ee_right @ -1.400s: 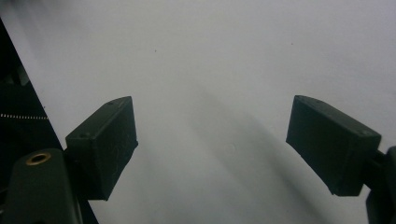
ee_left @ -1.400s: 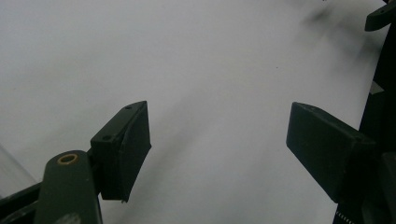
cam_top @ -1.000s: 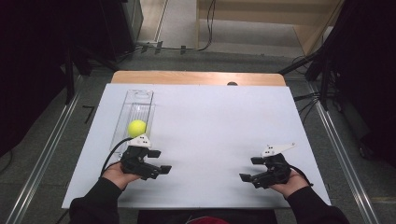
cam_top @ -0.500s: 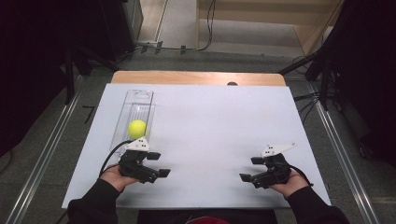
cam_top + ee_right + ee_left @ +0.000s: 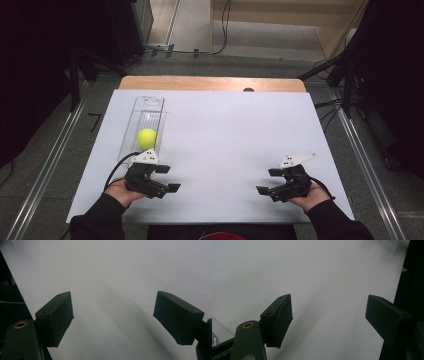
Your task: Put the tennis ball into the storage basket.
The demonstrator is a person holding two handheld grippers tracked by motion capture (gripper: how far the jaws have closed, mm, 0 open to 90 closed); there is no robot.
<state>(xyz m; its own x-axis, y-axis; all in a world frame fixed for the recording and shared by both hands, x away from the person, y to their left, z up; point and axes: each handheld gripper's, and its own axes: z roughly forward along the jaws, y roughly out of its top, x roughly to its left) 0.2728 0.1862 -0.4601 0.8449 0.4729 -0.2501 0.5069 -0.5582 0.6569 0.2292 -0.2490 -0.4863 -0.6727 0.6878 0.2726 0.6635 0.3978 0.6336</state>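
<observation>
While both hands rest at the near edge: no contact with anything.
Ball (image 5: 147, 137): yellow, inside clear tray (image 5: 150, 103) on the left half of the white table (image 5: 235, 130).
Left gripper (image 5: 167, 178): jaws spread, nothing between them — near edge, left side.
Right gripper (image 5: 269, 181): jaws spread, empty — near edge, right side, well apart from the ball.
Key relation: ball lies just beyond the left gripper, farther up the table and slightly to the left; jaws point toward the table's middle, not toward the ball.
Tray axis: long side runs away from the person, ball toward the near end.
Nearer hand: left, judged the one to reach.
High view: gives ball, tray and both hands together.
Left gripper view: bare table between the jaws, a corner of clear tray at lower left.
Right gripper view: bare table between the jaws.
</observation>
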